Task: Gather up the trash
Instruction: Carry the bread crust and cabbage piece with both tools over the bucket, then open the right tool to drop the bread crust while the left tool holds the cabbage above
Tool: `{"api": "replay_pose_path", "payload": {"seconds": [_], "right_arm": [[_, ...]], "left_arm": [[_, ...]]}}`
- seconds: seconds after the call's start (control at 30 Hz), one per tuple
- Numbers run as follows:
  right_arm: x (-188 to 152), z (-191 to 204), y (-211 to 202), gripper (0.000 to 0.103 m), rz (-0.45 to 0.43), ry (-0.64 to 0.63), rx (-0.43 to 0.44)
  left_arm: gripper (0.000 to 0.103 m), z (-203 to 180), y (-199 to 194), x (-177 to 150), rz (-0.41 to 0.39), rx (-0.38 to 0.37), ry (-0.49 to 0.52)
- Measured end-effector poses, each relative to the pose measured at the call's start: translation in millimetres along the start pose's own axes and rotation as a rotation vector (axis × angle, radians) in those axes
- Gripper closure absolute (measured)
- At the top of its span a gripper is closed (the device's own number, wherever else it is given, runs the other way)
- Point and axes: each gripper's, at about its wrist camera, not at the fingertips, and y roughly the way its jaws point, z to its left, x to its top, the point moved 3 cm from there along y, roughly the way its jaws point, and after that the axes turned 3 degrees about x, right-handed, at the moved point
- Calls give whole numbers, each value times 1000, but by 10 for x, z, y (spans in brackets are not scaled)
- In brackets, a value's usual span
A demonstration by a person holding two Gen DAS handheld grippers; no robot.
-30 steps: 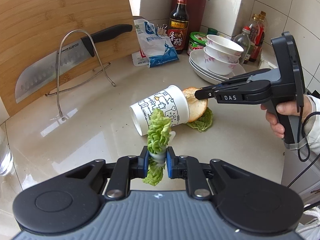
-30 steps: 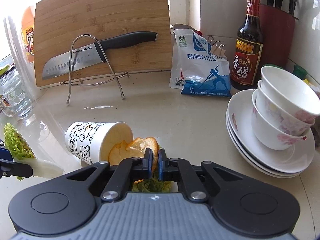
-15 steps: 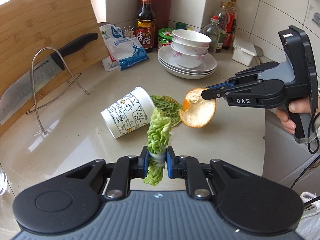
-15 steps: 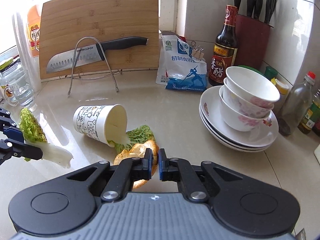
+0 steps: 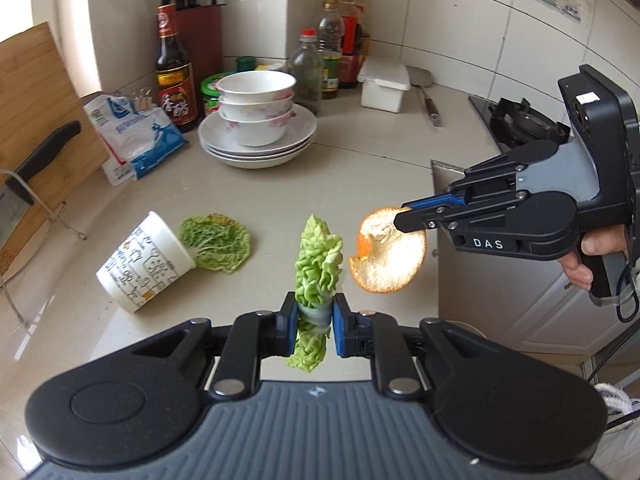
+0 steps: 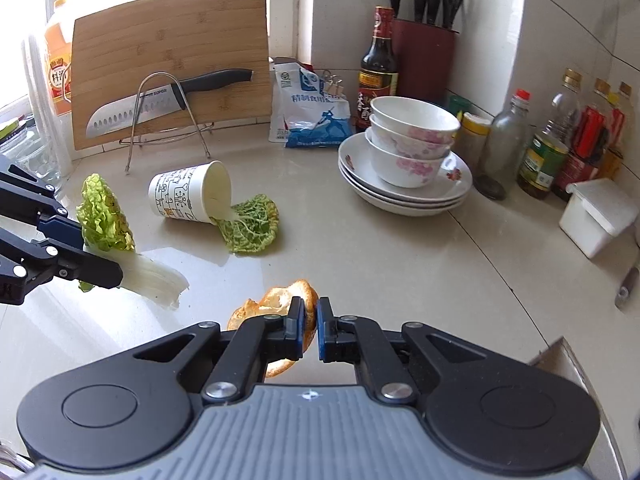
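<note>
My left gripper (image 5: pixel 314 318) is shut on a cabbage leaf (image 5: pixel 318 258) and holds it above the counter; the leaf also shows in the right wrist view (image 6: pixel 106 220). My right gripper (image 6: pixel 307 320) is shut on a piece of orange peel (image 6: pixel 276 300), lifted off the counter; in the left wrist view the peel (image 5: pixel 386 258) hangs from that gripper (image 5: pixel 402 218). A printed paper cup (image 5: pixel 144 264) lies on its side on the counter, with a second cabbage leaf (image 5: pixel 218 242) at its mouth. Both also show in the right wrist view: the cup (image 6: pixel 188 194) and the leaf (image 6: pixel 250 224).
Stacked bowls on plates (image 6: pixel 408 160) stand at the back right. A salt bag (image 6: pixel 306 110), a sauce bottle (image 6: pixel 378 66), a knife block (image 6: pixel 426 56), several bottles (image 6: pixel 560 128) and a white box (image 6: pixel 600 216) line the wall. A cutting board with knife (image 6: pixel 168 98) stands back left. A stove (image 5: pixel 520 120) is right.
My right gripper has lifted the orange peel away from the cup and moved right and back. My left gripper has swung right with the cabbage leaf. The second leaf now lies uncovered by the cup.
</note>
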Motion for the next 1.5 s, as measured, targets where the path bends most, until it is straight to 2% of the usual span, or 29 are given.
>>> {"api": "replay_pose_path", "payload": {"seconds": [0.33, 0.6, 0.8, 1.0, 1.1, 1.17, 1.3, 1.37, 1.5], "right_arm": [[-755, -216, -680, 95, 6, 161, -154], [-1413, -410, -1064, 95, 48, 298, -270], [-1906, -621, -1010, 95, 117, 382, -314], [-2374, -863, -633, 94, 219, 440, -310], [-2517, -951, -481, 88, 252, 456, -308], [-2555, -977, -459, 62, 251, 463, -307], [-2533, -973, -519, 43, 224, 454, -310], [-2517, -965, -559, 25, 208, 442, -316], [-2500, -960, -629, 15, 190, 434, -307]], "left_arm": [[88, -740, 123, 14, 13, -163, 157], [88, -1353, 300, -17, 31, -272, 255], [88, -1645, 456, -29, 50, -303, 286], [88, -1804, 540, -49, 58, -291, 296], [88, -1862, 588, -62, 65, -281, 293], [88, -1883, 616, -80, 71, -274, 291], [88, -1938, 689, -111, 86, -270, 289], [88, -1968, 748, -126, 97, -270, 287], [88, -2071, 869, -160, 118, -275, 296]]}}
